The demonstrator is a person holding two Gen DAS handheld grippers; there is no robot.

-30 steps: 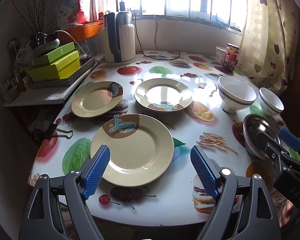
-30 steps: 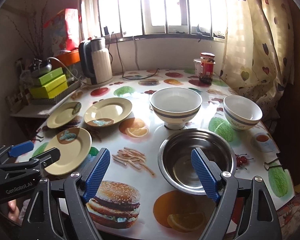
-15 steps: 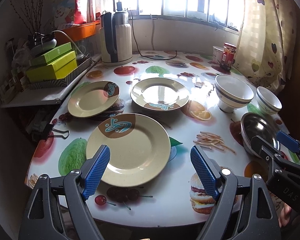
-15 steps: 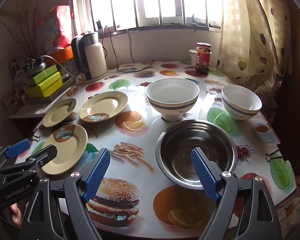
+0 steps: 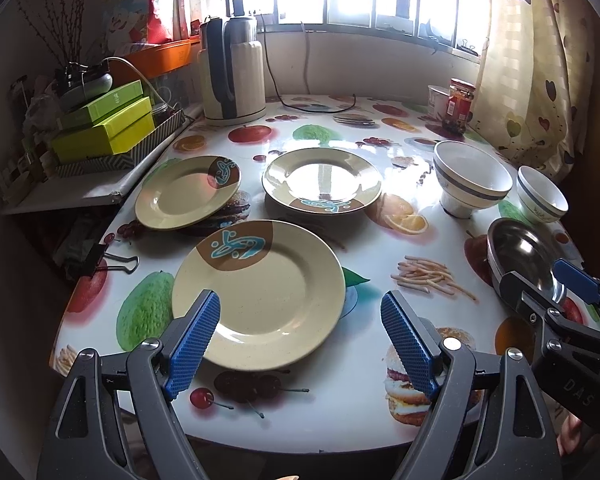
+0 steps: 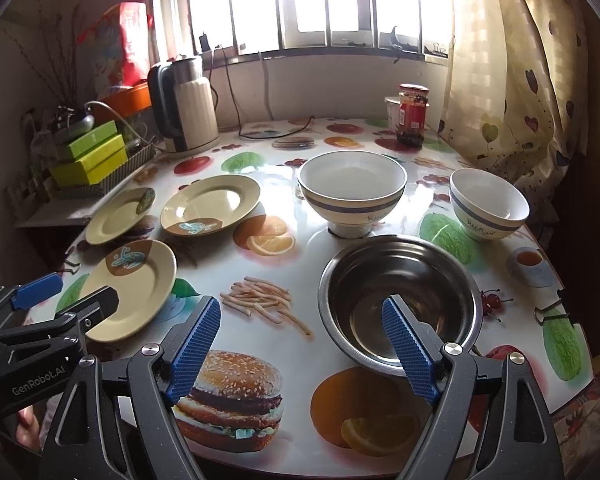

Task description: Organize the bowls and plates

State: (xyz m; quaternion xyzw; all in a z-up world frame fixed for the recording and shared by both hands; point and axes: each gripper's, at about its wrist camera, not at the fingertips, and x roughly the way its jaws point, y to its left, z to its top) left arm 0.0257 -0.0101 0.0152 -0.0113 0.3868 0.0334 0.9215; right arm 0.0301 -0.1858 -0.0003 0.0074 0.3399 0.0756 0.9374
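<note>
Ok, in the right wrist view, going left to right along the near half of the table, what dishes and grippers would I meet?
Left gripper → nearest cream plate with a brown and blue patch → right gripper → round stainless steel bowl.

we are looking at a round table covered in a glossy white food-print cloth (image 5: 380, 248), sitting under a barred window (image 6: 320, 4) that is pouring in bright daylight. a cream heart-patterned curtain (image 6: 512, 72) is hanging at the right, and a plain white wall (image 6: 320, 88) is running below the sill.
</note>
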